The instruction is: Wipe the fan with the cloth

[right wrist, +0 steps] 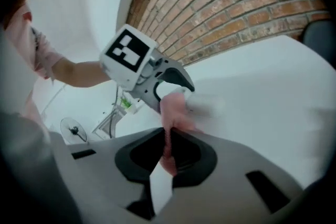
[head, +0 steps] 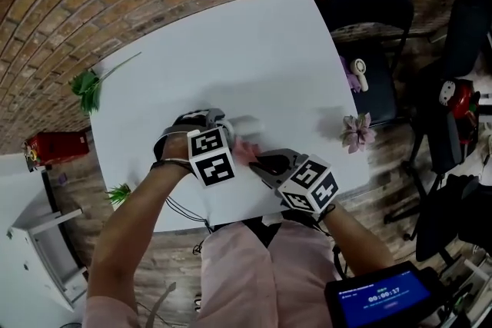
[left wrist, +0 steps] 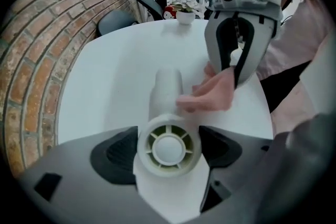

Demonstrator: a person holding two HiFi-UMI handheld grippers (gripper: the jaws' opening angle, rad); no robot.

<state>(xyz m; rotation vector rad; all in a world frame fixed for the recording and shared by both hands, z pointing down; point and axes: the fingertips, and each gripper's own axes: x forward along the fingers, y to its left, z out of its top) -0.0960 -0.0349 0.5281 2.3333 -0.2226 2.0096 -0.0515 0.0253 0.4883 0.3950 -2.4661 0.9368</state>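
A small white hand-held fan [left wrist: 168, 148] lies low over the white table [head: 231, 50], its round head clamped between my left gripper's jaws and its handle [left wrist: 167, 89] pointing away from me. In the head view the left gripper [head: 218, 121] is shut on the fan [head: 247, 124] near the table's front. My right gripper [head: 263, 163] is shut on a pink cloth [right wrist: 169, 131]. The cloth [left wrist: 212, 96] presses against the right side of the fan's handle. The right gripper [left wrist: 234, 68] stands just right of the fan.
Green plant sprigs [head: 88, 88] [head: 119, 193] lie at the table's left edge, a pinkish succulent [head: 357, 130] at its right edge. A black chair [head: 369, 11] with another small fan [head: 359, 74] stands to the right. A brick wall lies beyond, and a screen [head: 384, 294] is near my right.
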